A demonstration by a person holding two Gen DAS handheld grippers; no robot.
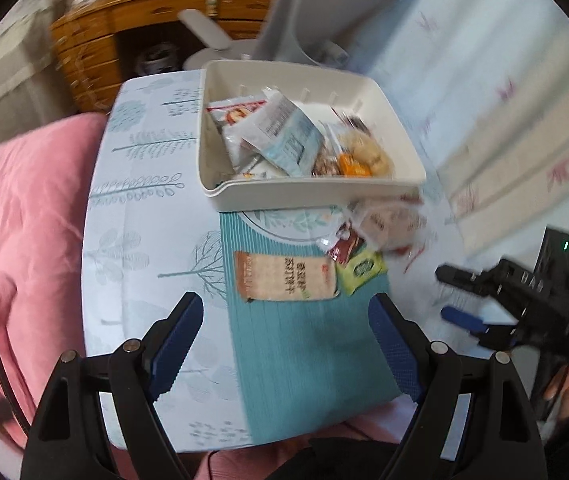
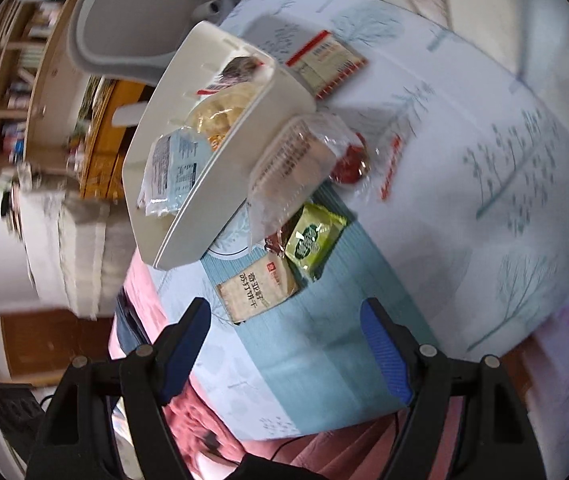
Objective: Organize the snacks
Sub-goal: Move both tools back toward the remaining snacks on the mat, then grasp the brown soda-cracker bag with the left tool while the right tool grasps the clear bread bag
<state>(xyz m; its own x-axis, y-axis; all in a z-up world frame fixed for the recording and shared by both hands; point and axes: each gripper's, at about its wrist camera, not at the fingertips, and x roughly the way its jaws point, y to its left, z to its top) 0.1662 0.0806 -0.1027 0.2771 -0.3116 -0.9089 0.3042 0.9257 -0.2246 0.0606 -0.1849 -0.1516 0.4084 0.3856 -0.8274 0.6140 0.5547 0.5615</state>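
Note:
A white bin (image 1: 308,196) on the tree-print table holds several snack packets. In front of it, on a teal mat (image 1: 304,340), lie a brown cracker packet (image 1: 284,276), a green packet (image 1: 360,270), a small red packet (image 1: 344,246) and a clear-wrapped packet (image 1: 388,220). My left gripper (image 1: 284,300) hangs open just short of the cracker packet, holding nothing. At the right of that view my right gripper (image 1: 446,293) is open too. In the right wrist view the right gripper (image 2: 284,304) faces the cracker packet (image 2: 260,288) and the green packet (image 2: 314,236), with the bin (image 2: 212,200) beyond.
A red-and-white packet (image 2: 324,64) lies on the table behind the bin. A pink quilt (image 1: 24,220) borders the table's left edge. A grey chair (image 1: 304,12) and a wooden cabinet (image 1: 96,40) stand beyond the table. A person's hand (image 1: 568,388) holds the right gripper.

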